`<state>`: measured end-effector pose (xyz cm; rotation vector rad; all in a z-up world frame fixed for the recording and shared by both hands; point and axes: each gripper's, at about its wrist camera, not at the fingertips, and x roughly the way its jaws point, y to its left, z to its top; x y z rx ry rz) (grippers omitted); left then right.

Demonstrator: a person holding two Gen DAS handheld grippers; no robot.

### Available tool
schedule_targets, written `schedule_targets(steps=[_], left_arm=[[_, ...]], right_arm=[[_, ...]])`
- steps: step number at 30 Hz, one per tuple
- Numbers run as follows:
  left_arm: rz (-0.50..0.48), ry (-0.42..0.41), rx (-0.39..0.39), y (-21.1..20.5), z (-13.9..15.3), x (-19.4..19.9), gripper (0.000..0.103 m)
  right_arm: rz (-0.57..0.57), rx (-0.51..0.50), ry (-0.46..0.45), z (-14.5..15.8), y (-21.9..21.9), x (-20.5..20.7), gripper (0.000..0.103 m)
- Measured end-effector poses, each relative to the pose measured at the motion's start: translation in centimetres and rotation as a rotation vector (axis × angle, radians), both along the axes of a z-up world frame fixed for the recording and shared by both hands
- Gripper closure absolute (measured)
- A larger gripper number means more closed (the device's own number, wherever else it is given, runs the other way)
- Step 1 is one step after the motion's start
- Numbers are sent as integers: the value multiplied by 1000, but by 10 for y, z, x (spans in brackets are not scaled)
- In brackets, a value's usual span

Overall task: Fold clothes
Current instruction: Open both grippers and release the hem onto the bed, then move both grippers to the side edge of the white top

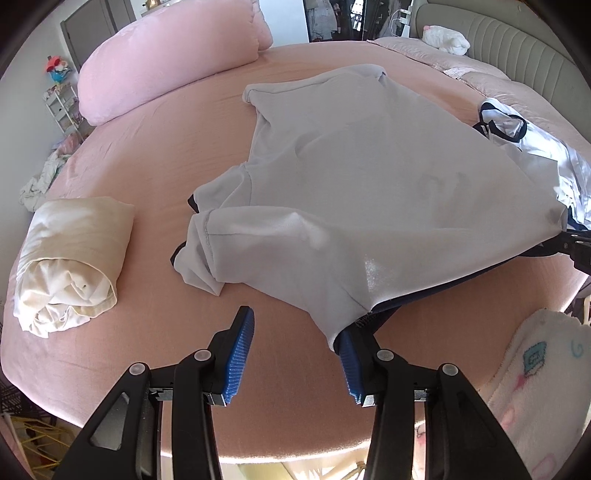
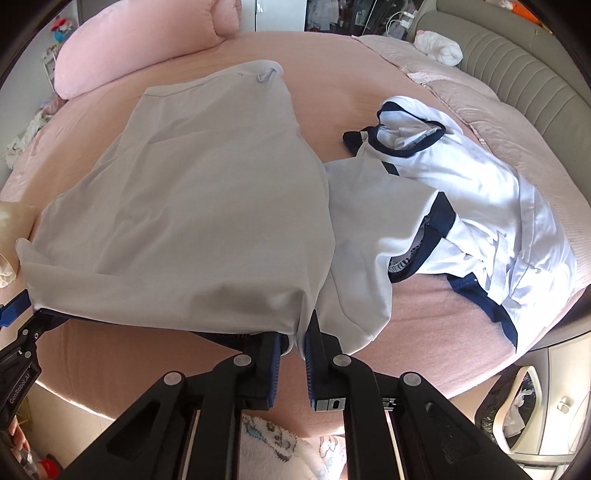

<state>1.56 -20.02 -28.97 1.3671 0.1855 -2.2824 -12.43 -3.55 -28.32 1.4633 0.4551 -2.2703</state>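
Holding the grey shirt (image 2: 192, 206) stretched over the bed (image 1: 155, 122): right jaws nearly together on its corner, left jaws apart, one finger under the hem; next, lay it flat.

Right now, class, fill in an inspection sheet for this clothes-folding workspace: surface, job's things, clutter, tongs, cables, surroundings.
Surface: pink bed sheet, mostly smooth.
Job's things: white T-shirt spread across the bed, near hem lifted; rolled cream garment beside it; pile of white navy-trimmed clothes unfolded.
Clutter: pink duvet bunched at the far edge; white bundle by the headboard; crumpled cloth off the bed's far side.
Tongs: left tongs open, one finger tucked under the hem's corner; right tongs nearly closed on the hem's other corner.
Cables: white cable by the headboard.
Surroundings: padded grey headboard; small shelf rack; fluffy printed sleeve.
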Motion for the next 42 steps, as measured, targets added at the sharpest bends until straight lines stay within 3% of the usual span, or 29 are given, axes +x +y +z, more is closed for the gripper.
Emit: schedule_targets(steps=[10,13,16,19,22,25,27,31,33,38,42], left_arm=[[14,-18,-14,11,-12,4,59],[26,-3,18,11,-12,5,59],[27,39,35,9,-16,9,59],[67,126,114,-1,-23,20,58],[91,164,161,-5,-20,24,54],[105,170,191,-6,-17,23,52],[118,186,235,-10,-11,26,52],[149,273,369,-14,0,45,46],[164,290,379,-13,8,54,42],[179,292,324,-9,22,68,42],[191,272,287,-9,20,71,42]], right_arm=[[8,15,-58,-21,9,6,94],[13,17,-54,-22,10,9,94],[14,-9,-54,-24,14,8,94],[18,-40,-54,-32,18,5,94],[30,-60,-44,-34,22,6,94],[69,-75,-51,-31,21,8,85],[78,-100,-79,-27,23,8,70],[48,-205,-154,-15,39,13,54],[41,-232,-170,-8,45,18,42],[36,-274,-136,13,61,29,42],[35,-231,-78,24,61,30,41]])
